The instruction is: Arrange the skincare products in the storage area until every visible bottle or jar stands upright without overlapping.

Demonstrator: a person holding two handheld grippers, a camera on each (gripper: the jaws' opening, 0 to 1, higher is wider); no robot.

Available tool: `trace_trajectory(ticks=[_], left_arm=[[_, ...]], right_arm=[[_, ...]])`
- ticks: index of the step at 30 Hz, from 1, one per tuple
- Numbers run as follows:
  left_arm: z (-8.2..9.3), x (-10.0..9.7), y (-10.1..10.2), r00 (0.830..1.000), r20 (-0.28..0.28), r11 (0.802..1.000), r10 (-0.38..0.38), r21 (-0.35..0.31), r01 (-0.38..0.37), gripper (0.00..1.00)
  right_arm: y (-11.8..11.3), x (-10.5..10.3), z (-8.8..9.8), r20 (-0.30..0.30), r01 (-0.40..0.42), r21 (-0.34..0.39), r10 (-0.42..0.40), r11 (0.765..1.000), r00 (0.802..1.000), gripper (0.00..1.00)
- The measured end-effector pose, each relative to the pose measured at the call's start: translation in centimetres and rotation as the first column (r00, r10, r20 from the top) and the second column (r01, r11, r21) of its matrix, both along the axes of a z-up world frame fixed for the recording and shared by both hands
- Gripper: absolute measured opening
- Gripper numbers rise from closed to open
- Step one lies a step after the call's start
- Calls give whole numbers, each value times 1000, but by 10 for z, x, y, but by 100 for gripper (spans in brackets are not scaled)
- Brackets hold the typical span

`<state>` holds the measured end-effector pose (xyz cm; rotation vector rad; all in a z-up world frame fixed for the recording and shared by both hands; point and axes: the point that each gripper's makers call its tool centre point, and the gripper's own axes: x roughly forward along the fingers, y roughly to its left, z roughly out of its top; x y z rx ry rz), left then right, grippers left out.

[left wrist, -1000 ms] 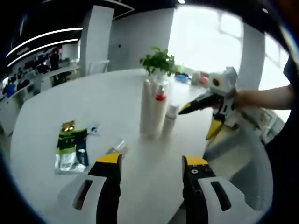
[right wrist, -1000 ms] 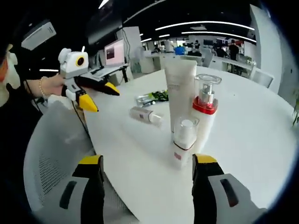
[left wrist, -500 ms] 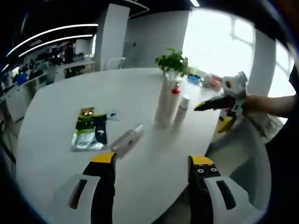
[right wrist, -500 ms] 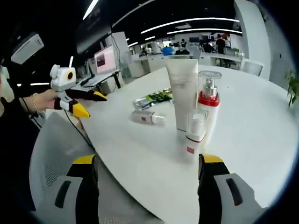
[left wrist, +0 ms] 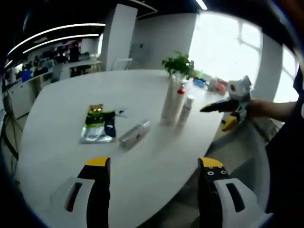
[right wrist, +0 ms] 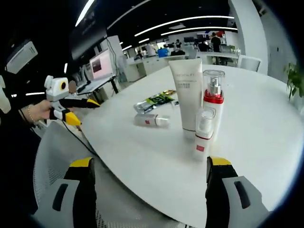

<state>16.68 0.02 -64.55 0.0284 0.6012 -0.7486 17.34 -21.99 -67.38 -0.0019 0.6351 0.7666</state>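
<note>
- Both grippers have drawn back from the table [left wrist: 61, 104]; both sit spread and empty.
- Left gripper [left wrist: 152, 164]: lying bottle [left wrist: 134, 133] ahead, apart.
- Right gripper [right wrist: 151, 164]: 3 upright, tube [right wrist: 188, 99], pump bottle [right wrist: 213, 102], small bottle [right wrist: 203, 133], ahead.
- Sachets [left wrist: 98, 125] lie flat beside the lying bottle.

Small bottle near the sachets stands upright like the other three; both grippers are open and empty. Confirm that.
Wrong on one point: the small bottle lies on its side on the table, as the right gripper view shows. The rest holds.
</note>
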Motion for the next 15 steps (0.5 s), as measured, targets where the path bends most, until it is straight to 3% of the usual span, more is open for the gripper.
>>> trace_trajectory(ticks=[15], left_arm=[[-5,-13,24,999,-19,999,37,36,-36,85]], right_arm=[[4,-2,8,-1,43,6,-43,999,999,99]])
